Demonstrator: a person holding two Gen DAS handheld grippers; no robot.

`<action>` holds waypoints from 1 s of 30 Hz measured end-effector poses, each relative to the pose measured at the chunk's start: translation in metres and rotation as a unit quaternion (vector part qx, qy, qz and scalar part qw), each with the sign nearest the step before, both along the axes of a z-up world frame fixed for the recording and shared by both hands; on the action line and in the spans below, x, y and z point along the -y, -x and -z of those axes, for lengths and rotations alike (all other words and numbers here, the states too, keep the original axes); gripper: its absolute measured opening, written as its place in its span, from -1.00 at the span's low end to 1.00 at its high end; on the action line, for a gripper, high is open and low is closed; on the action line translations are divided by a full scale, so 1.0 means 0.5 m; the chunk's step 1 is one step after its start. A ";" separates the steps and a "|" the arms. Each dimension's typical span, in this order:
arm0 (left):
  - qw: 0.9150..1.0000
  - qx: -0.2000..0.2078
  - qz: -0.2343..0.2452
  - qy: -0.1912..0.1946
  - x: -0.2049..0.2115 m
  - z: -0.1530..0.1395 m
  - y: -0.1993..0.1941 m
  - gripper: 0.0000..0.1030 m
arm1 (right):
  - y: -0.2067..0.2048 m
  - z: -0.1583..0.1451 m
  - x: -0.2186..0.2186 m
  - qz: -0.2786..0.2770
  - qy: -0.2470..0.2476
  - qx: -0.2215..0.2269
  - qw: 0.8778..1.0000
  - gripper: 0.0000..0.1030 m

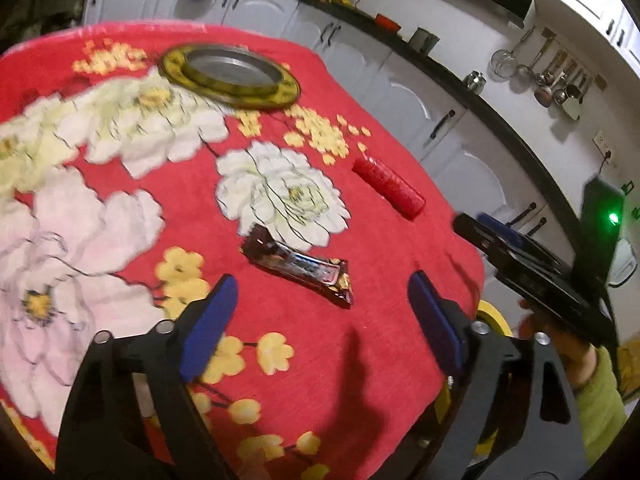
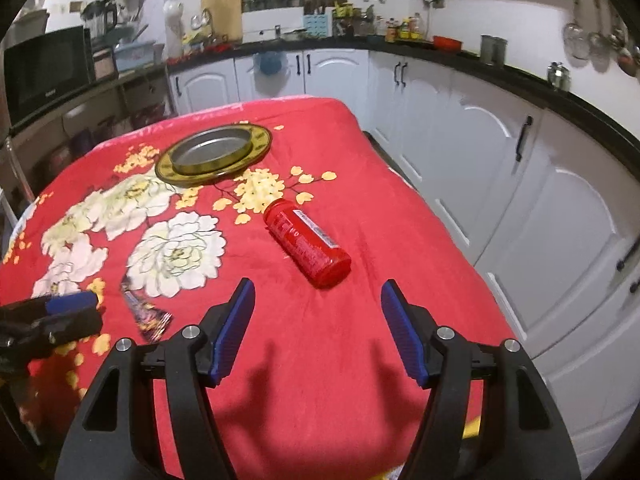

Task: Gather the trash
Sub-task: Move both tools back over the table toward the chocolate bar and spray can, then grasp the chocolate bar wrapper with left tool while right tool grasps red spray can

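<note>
A dark snack wrapper (image 1: 299,267) lies flat on the red floral tablecloth (image 1: 360,360), just ahead of my open, empty left gripper (image 1: 320,312). A red bottle (image 1: 388,187) lies on its side further right. In the right wrist view the bottle (image 2: 307,247) lies ahead of my open, empty right gripper (image 2: 316,320), and the wrapper (image 2: 146,312) shows at the left, partly hidden by the left gripper (image 2: 60,312). A round metal tray with a gold rim (image 2: 214,152) sits at the far side of the table; it also shows in the left wrist view (image 1: 230,76).
White kitchen cabinets (image 2: 500,152) under a black counter run close along the table's right edge. The right gripper (image 1: 520,256) hovers past the table's right edge in the left wrist view. A yellow object (image 1: 494,316) sits below that edge.
</note>
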State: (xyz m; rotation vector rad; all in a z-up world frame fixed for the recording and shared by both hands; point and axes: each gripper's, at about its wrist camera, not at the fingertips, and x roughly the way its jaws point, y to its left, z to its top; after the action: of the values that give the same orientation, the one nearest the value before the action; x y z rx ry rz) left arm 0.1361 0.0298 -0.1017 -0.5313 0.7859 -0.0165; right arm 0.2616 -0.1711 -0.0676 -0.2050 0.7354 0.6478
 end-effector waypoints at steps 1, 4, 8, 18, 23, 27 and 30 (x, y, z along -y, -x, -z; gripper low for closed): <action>1.000 -0.006 0.000 0.009 0.000 0.008 -0.007 0.38 | -0.010 0.003 -0.005 -0.003 0.002 -0.003 1.000 0.23; 0.999 -0.019 -0.007 0.027 -0.004 0.029 -0.022 0.38 | -0.046 0.017 -0.026 -0.012 0.020 -0.005 1.000 0.23; 0.999 -0.019 -0.013 0.030 -0.011 0.031 -0.038 0.37 | -0.079 0.031 -0.052 -0.024 0.040 -0.006 0.999 0.23; 0.999 -0.019 -0.024 0.027 -0.027 0.036 -0.075 0.22 | -0.133 0.066 -0.104 -0.042 0.041 -0.038 0.998 0.21; 0.999 -0.019 -0.029 0.021 -0.040 0.041 -0.079 -0.10 | -0.123 0.085 -0.110 -0.037 0.051 -0.041 0.997 -0.09; 0.999 -0.023 -0.035 0.014 -0.051 0.047 -0.078 -0.52 | -0.104 0.091 -0.097 -0.029 0.040 -0.042 0.998 -0.32; 0.999 -0.021 -0.030 0.019 -0.056 0.049 -0.075 -0.56 | -0.084 0.095 -0.077 -0.014 0.021 -0.049 0.998 -0.35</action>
State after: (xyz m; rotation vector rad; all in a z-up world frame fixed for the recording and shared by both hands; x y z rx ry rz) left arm 0.1734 0.0578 -0.1265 -0.5928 0.8116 0.0361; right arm 0.3036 -0.1327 -0.1149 -0.2240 0.8421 0.6735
